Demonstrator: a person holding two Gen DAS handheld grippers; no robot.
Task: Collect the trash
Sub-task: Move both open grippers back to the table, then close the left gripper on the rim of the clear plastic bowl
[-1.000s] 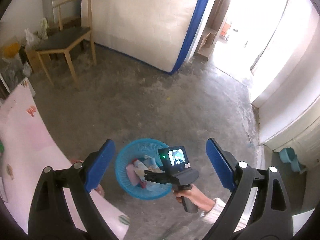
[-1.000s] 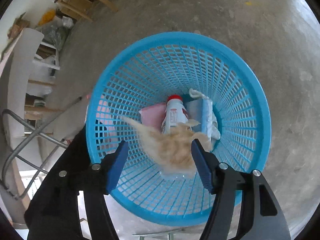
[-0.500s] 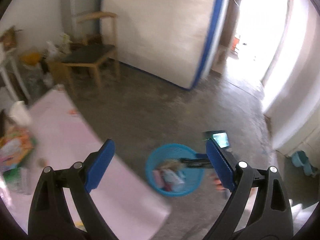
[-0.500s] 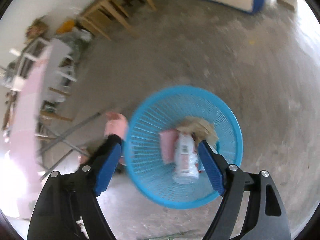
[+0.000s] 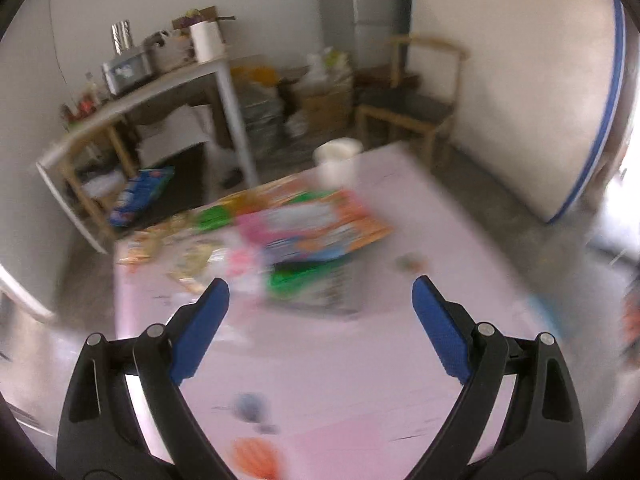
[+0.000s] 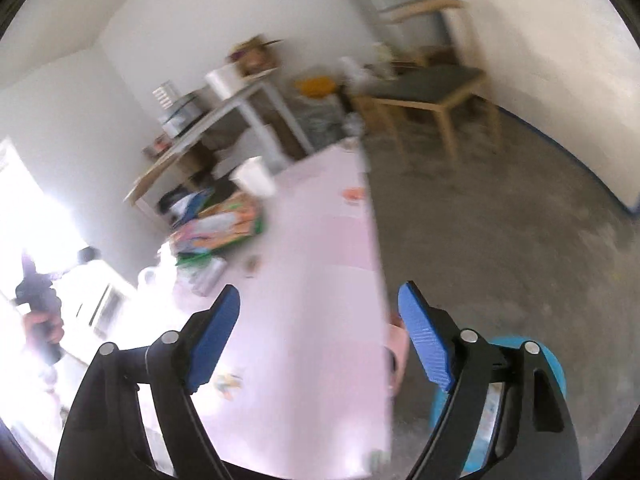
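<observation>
Trash lies heaped on the pink table (image 5: 360, 360): a blurred pile of colourful wrappers and flattened packets (image 5: 304, 232) sits toward the table's far-left part, ahead of and above the left gripper (image 5: 320, 320) in its own view, not touching either finger. A white cup (image 5: 336, 160) stands upright behind the pile, near the table's far edge. The left gripper's 2 blue-padded fingers (image 5: 198, 336) stand wide apart with only bare tabletop showing between them.

In the right wrist view the same pile (image 6: 220, 228) lies up and to the left of the right gripper (image 6: 320, 340), well apart from it, with the cup (image 6: 256, 178) beyond. The right gripper's jaws are opening, and nothing sits between them but the table's surface and its right edge. The blue trash basket (image 6: 556, 364) rests on the concrete floor at lower right, mostly hidden behind the right finger (image 6: 424, 344).

At the far left of that view, a hand (image 6: 42, 326) grips a dark handle, heavily washed out by glare. A wooden chair (image 6: 432, 80) stands against the back wall.
</observation>
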